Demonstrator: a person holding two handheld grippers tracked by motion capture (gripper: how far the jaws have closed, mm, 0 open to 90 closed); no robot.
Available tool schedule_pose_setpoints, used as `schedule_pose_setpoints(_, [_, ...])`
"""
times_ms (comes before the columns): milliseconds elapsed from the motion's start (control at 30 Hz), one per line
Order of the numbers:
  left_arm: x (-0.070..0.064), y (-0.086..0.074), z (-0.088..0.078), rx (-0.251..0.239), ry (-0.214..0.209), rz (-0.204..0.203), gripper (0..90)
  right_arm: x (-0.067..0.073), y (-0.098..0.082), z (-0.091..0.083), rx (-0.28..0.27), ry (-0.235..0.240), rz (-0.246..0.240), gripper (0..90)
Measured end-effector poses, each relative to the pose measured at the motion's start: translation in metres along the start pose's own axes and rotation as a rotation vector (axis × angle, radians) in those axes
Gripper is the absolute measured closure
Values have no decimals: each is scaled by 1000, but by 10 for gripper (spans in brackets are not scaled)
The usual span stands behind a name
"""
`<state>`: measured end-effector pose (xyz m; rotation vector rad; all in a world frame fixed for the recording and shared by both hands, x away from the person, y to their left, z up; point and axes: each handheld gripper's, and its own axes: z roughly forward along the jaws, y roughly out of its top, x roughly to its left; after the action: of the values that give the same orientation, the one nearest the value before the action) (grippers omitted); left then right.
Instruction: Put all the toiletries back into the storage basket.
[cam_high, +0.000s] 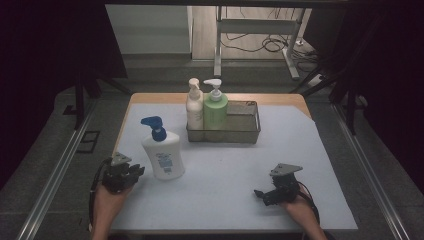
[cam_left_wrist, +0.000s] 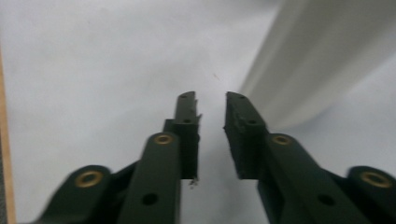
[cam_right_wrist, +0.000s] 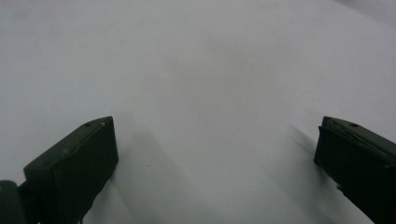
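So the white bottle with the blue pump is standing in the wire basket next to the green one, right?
Not quite. The white bottle with the blue pump stands on the table mat, in front of the wire basket. A cream bottle stands beside the green one. The high view shows this.

**Table and what sits on it**

We note a wooden table (cam_high: 150, 98), its bare edge showing along the far side and far corners. A pale grey mat (cam_high: 225, 170) covers nearly all of the top. On the mat, left of centre, stands a white pump bottle with a blue pump (cam_high: 161, 150), upright. Toward the far edge sits a metal mesh basket (cam_high: 250, 131), rectangular, resting flat on the mat. Bottle and basket stand apart, bare mat between them. We see the near half of the mat otherwise plain.
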<state>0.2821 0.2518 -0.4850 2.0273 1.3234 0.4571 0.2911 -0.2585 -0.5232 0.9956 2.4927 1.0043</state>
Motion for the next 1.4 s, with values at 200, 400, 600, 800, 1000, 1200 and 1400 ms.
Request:
schedule_pose_setpoints(200, [9,14,11,-16,-14,17,893,0,0,0,0,0,0,0])
schedule_pose_setpoints(400, [16,21,25,-29,-58,4,893,0,0,0,2,0,0,0])
schedule_pose_setpoints(600, [16,27,35,-50,-126,4,891,0,0,0,3,1,0,0])
schedule_pose_setpoints(800, [12,28,47,-33,-219,12,892,0,0,0,3,-3,-3,0])
schedule_pose_setpoints(1000, [9,26,54,-29,-232,-19,894,0,0,0,5,-3,-2,0])
schedule_pose_setpoints(1200, [6,21,54,-14,-250,-18,894,0,1,0,6,-4,-2,0])
schedule_pose_setpoints(1400, [1,16,54,-5,-246,-9,895,0,1,0,6,-3,-1,0])
